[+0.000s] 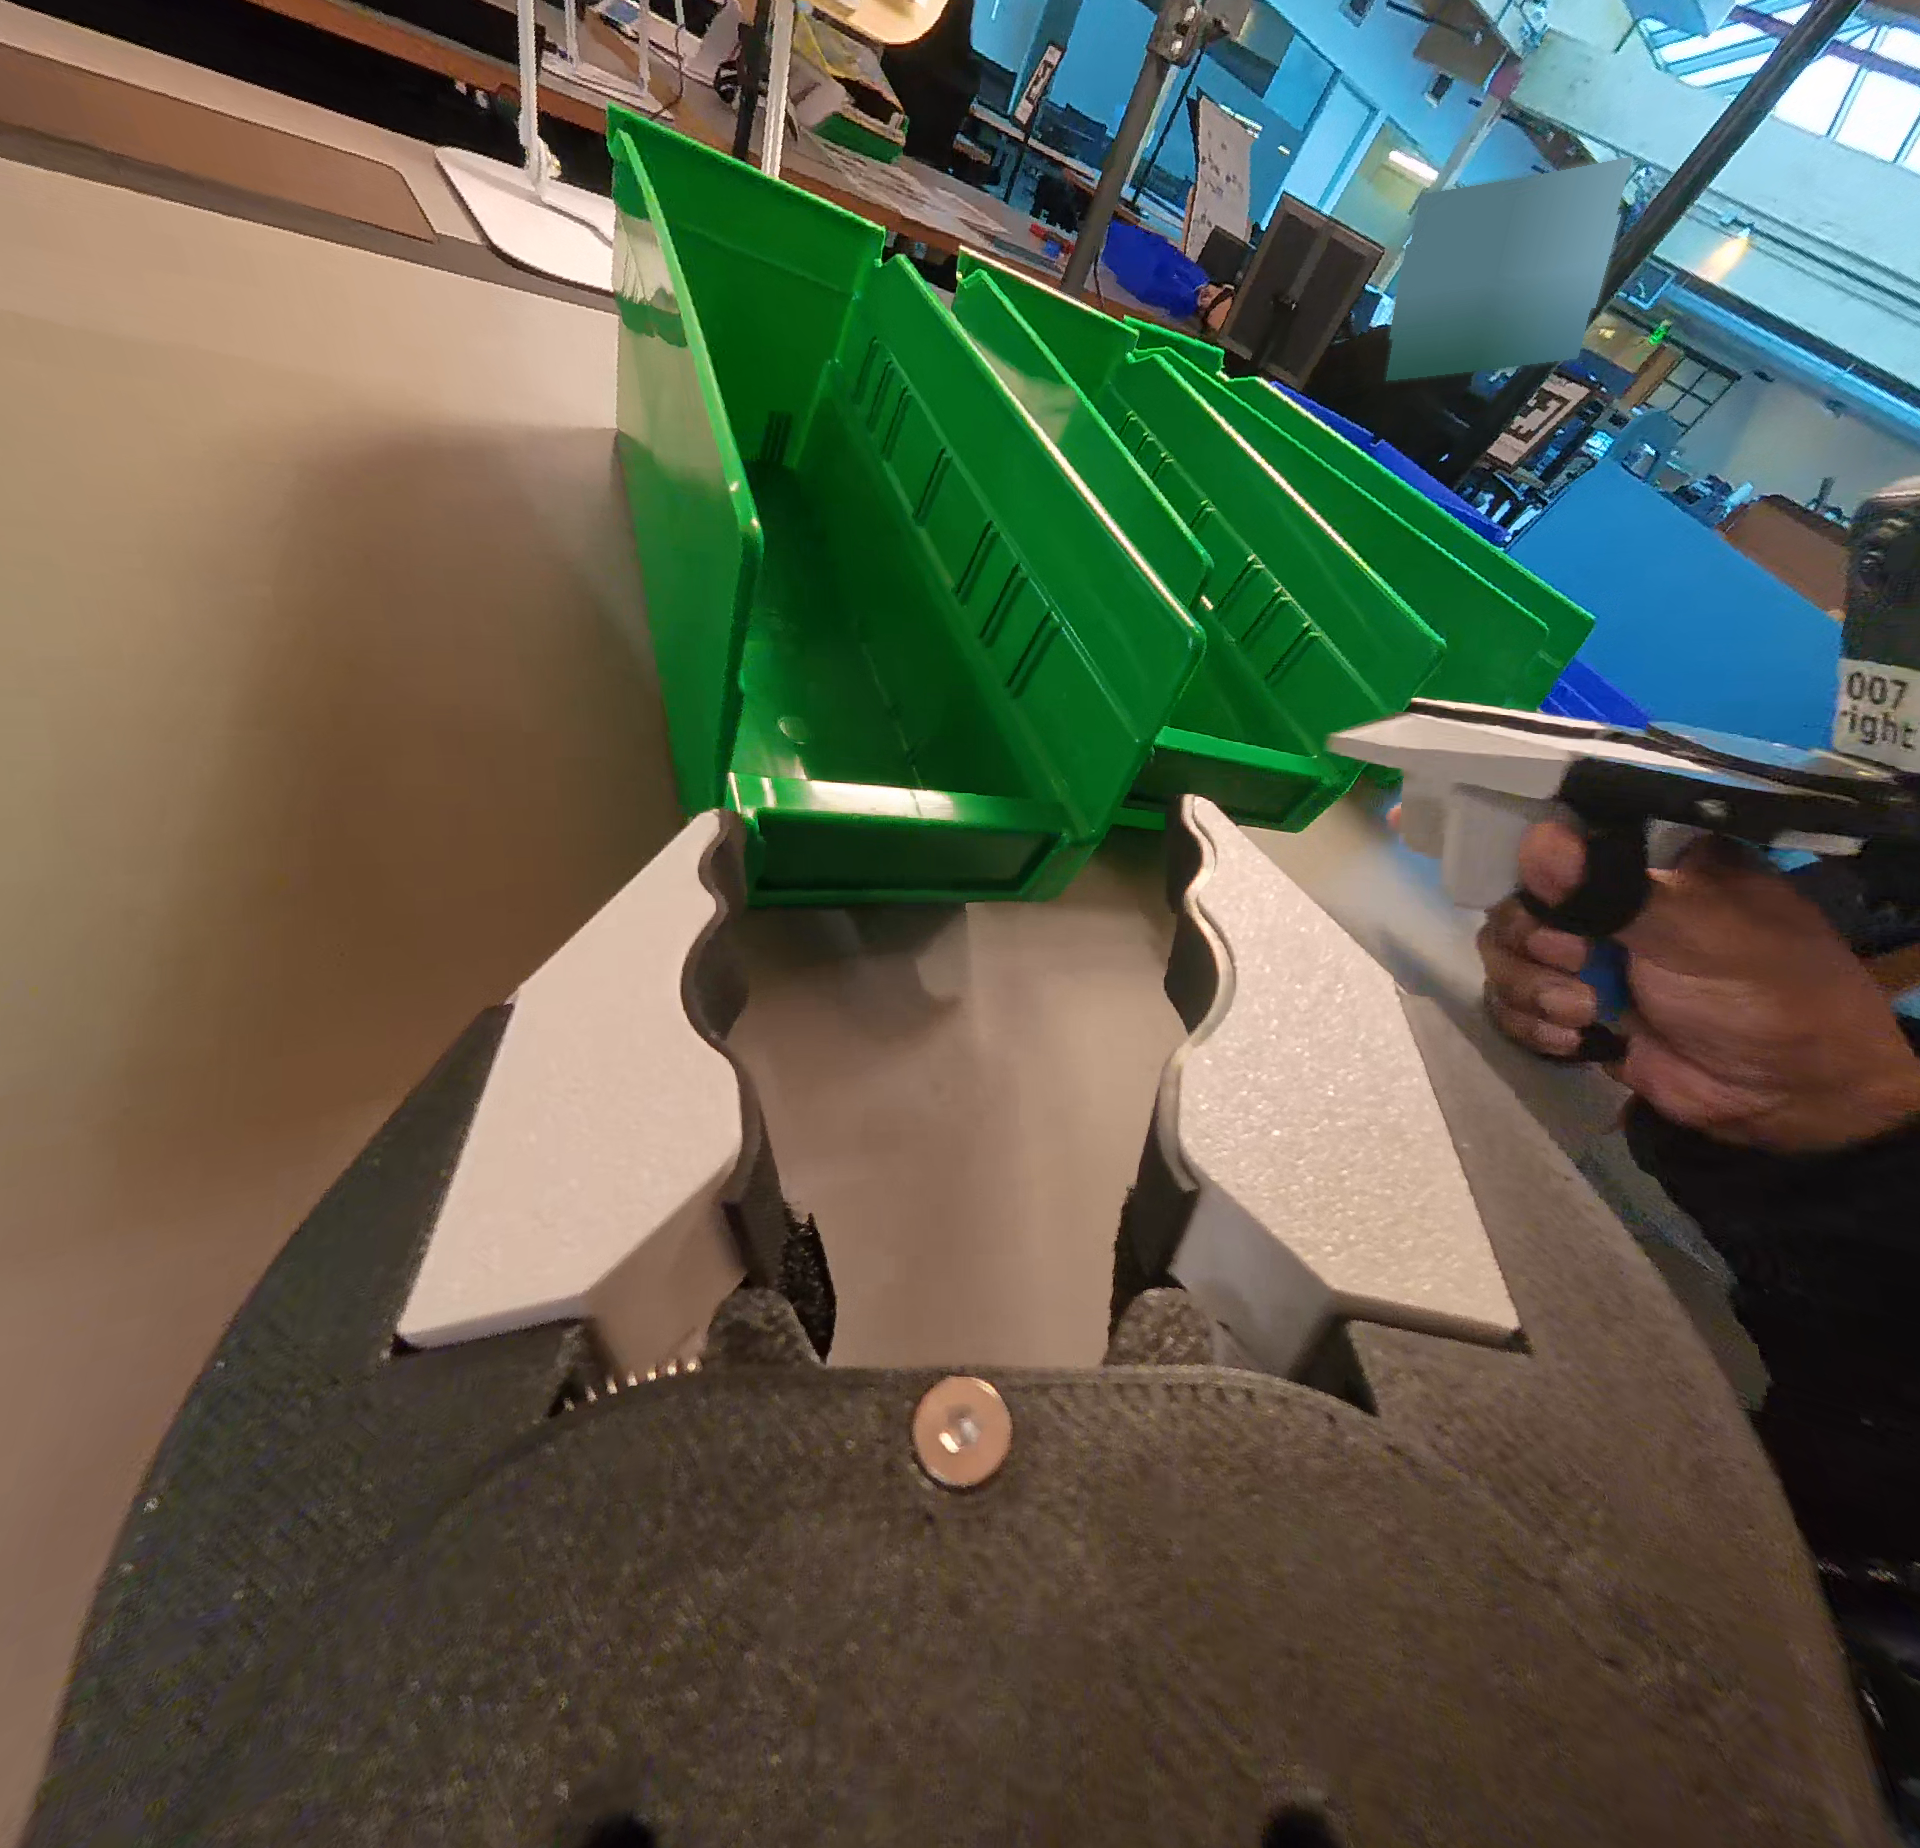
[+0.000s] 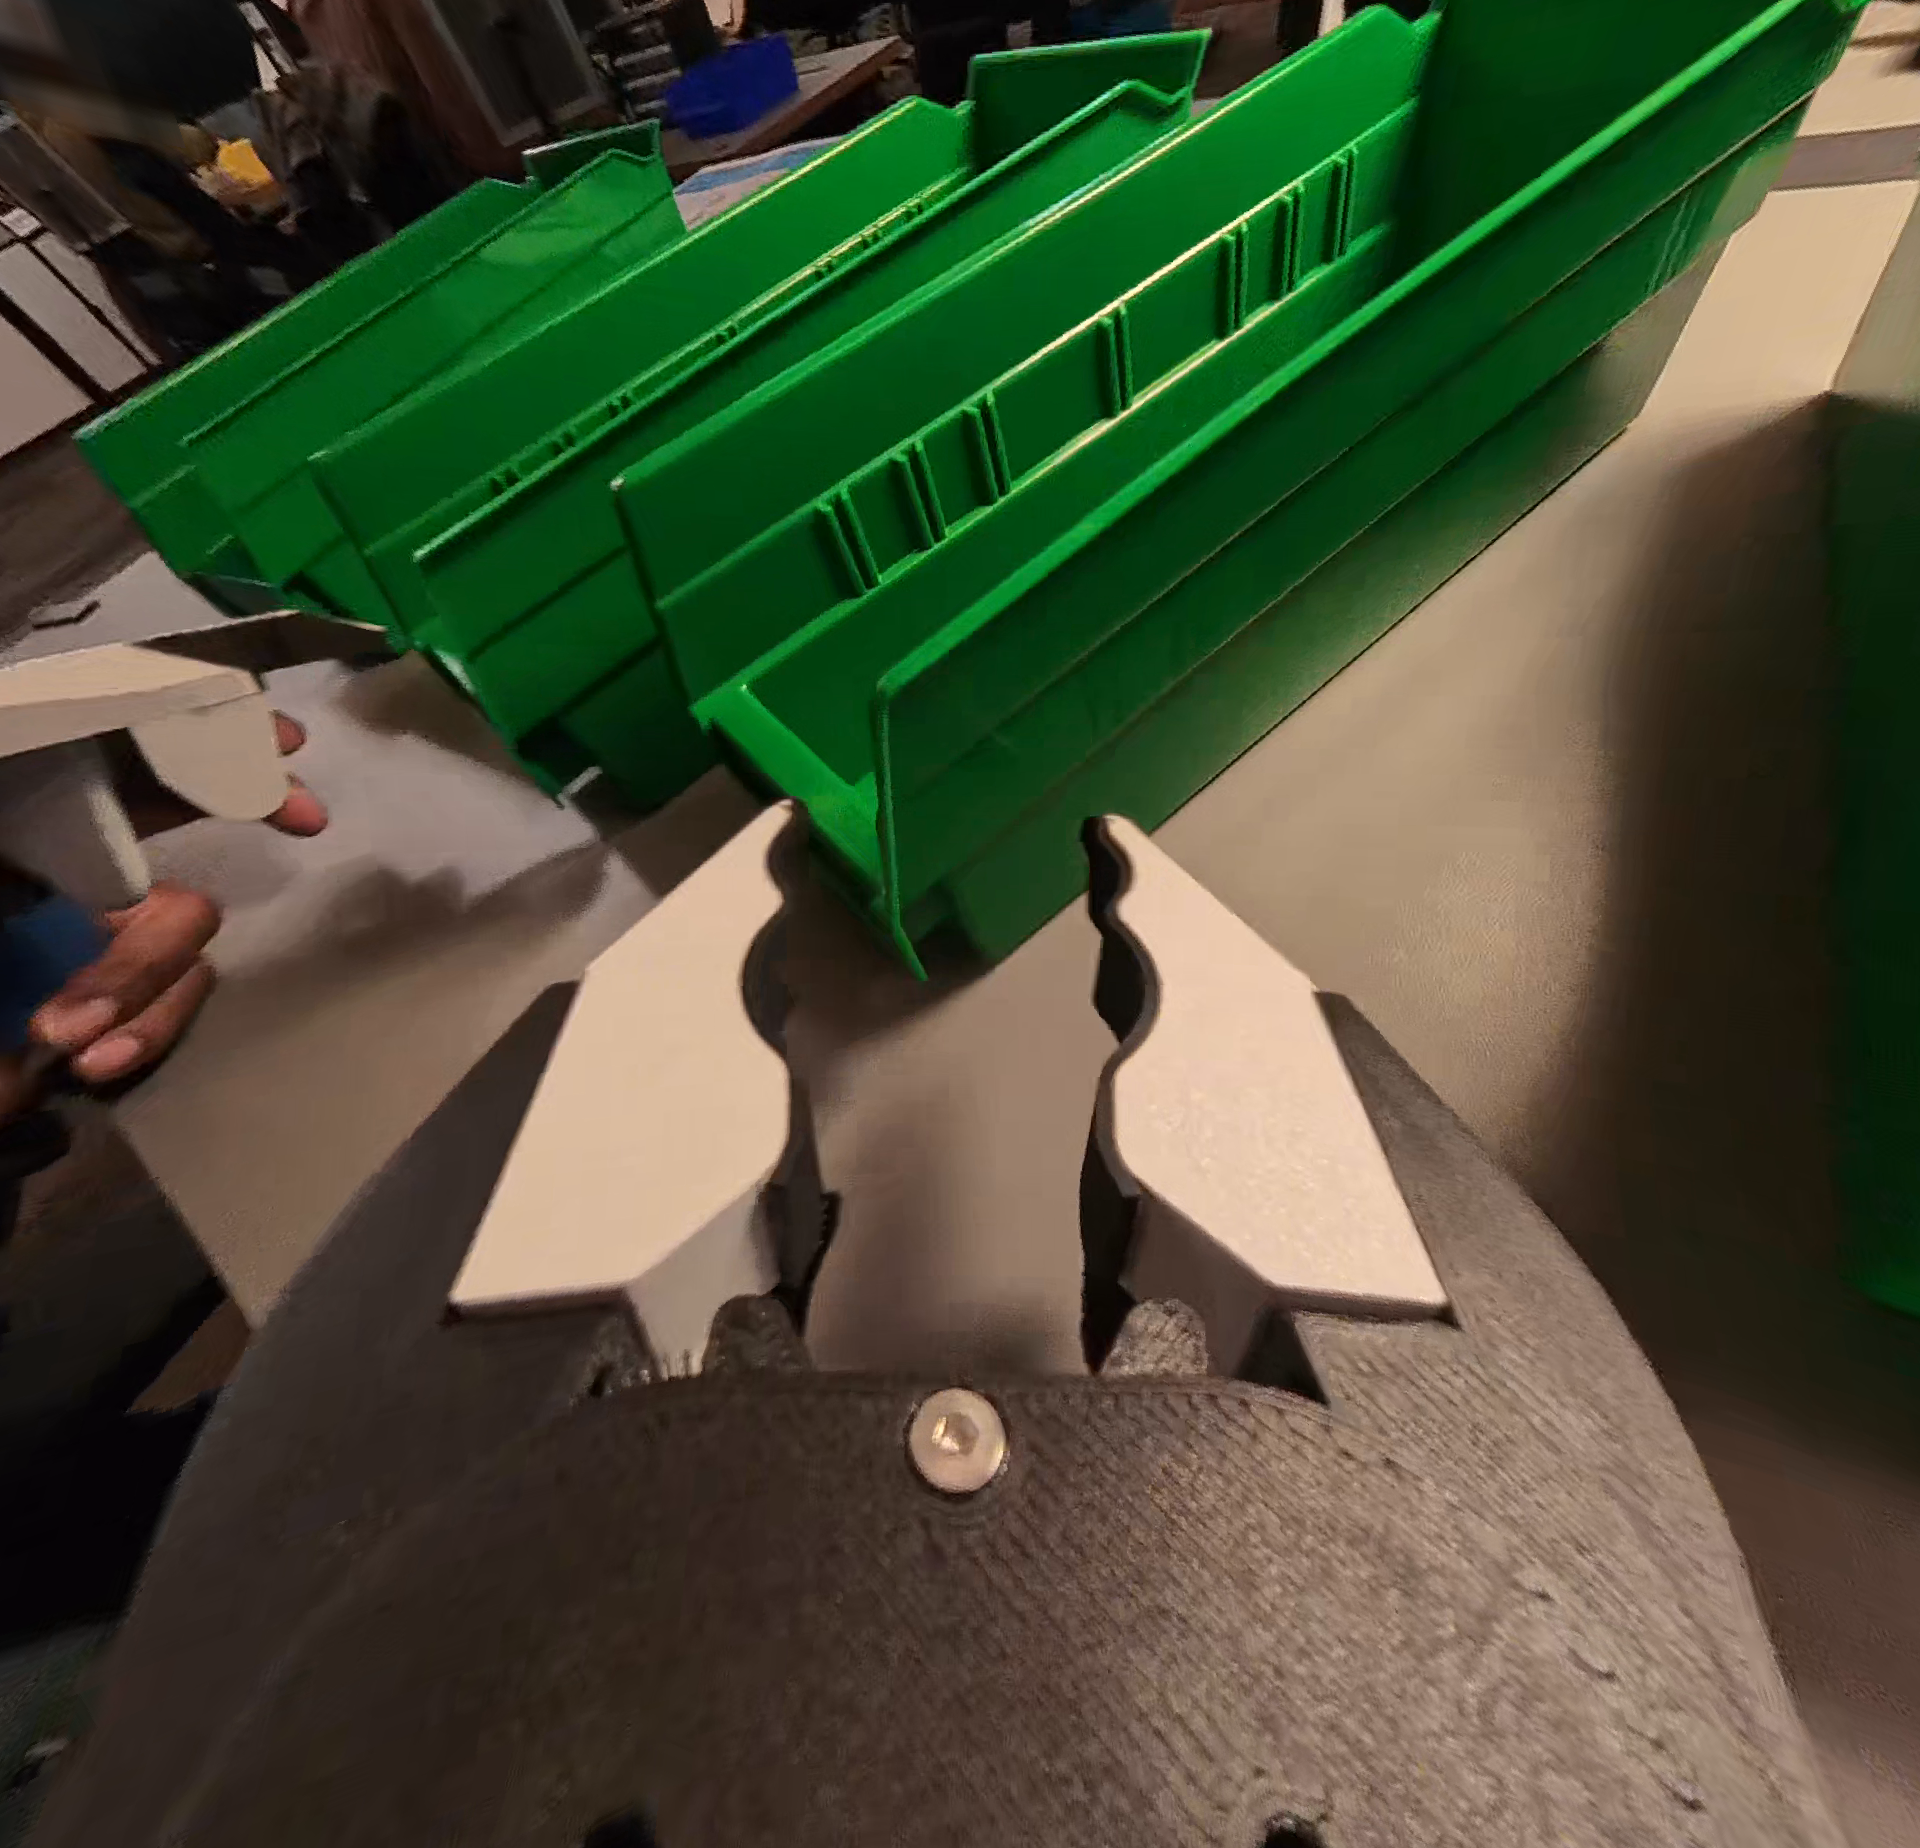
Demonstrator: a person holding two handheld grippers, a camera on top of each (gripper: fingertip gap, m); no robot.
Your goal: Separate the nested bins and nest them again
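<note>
You have long, narrow green plastic bins (image 1: 966, 593) lying side by side on the counter (image 1: 312, 655), leaning against one another, with their short front ends toward you.

Starting at your left, the left gripper (image 1: 951, 863) has its jaws spread wide and grips nothing; the low front lip of the nearest bin (image 1: 894, 853) sits right at the fingertips, and the left pad (image 1: 717, 863) looks to be at the bin's corner, but nothing is pinched. To the right, the right gripper (image 2: 940, 842) also has its jaws spread, with the corner of a tilted bin (image 2: 1143, 510) between the fingertips and no pad pressing on it.

Judging by the thin walls and glossy surface, these bins are probably light, fairly stiff and slick, so a pinch on a bare side wall may slide. Take hold at the thickened front lip or the top rim near a corner, where the plastic is stiffest.

Each bin's long axis runs away from you across the counter, open side up but rolled sideways, tall back walls at the far end.
</note>
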